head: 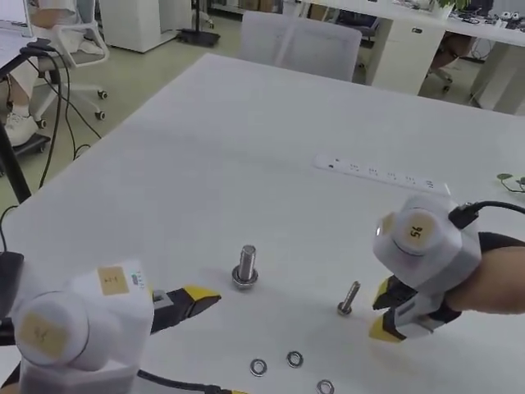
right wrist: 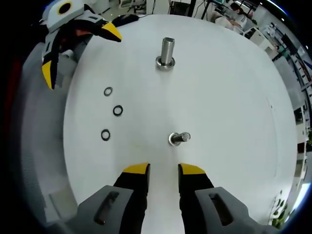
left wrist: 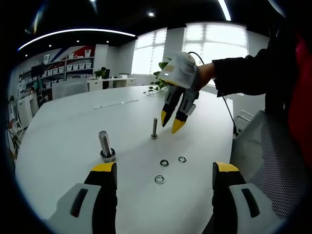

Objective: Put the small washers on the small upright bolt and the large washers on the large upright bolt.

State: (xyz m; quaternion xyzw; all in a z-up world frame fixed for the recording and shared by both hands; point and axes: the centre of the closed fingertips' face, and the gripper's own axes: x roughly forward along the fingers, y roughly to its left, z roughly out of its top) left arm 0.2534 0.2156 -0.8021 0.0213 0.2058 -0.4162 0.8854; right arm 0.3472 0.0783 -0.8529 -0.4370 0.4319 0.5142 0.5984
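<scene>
Nearest, left gripper (left wrist: 165, 168) jaws wide apart, empty; three washers (left wrist: 164, 162) loose on table (left wrist: 58, 141) just ahead, between them. Large bolt (left wrist: 106, 146) upright beyond left jaw. Right gripper (right wrist: 164, 169) jaws slightly apart, empty; small bolt (right wrist: 179, 138) upright just ahead of tips.

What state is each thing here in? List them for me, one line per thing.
large bolt: upright on the table.
small bolt: upright, no washer visible on its shank.
three washers: lying flat and loose on the table, on neither bolt.
left hand-held gripper: jaws wide open, empty.
right hand-held gripper: jaws narrowly apart, empty, near the small bolt.
</scene>
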